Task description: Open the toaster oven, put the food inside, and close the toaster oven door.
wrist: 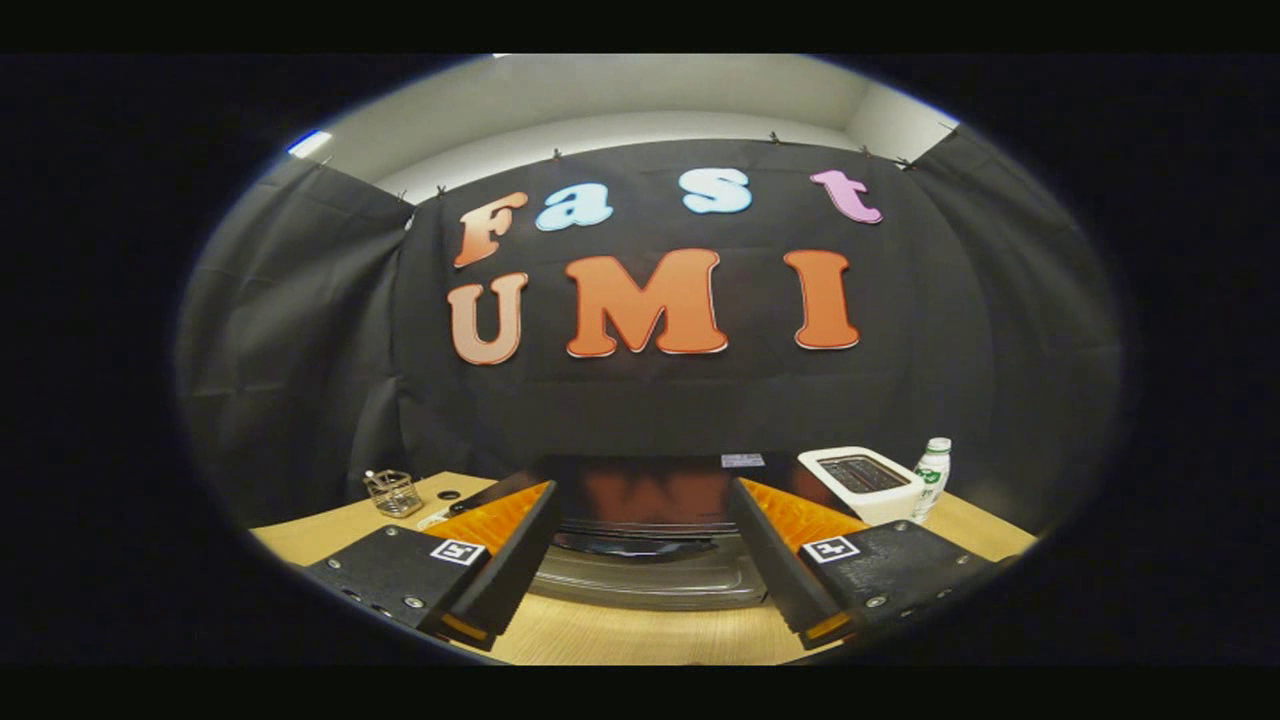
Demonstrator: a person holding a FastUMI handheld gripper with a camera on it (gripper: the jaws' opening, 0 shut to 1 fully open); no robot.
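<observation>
two claw fingers [500, 570] apart before toaster oven [650, 500]

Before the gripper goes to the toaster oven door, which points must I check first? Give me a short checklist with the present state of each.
1. Fingers of the hand-held gripper open and holding nothing: ok.
2. Toaster oven straight ahead, framed between the fingers: ok.
3. Oven door shut, so opening is not yet done: ok.
4. Door handle located for a grip: cannot tell, the front is dark and glossy.
5. Food to load is found: cannot tell.
6. Nearby things stand apart from the door's path: white appliance and bottle to the right, wire basket to the left, all on the wooden table: ok.
</observation>
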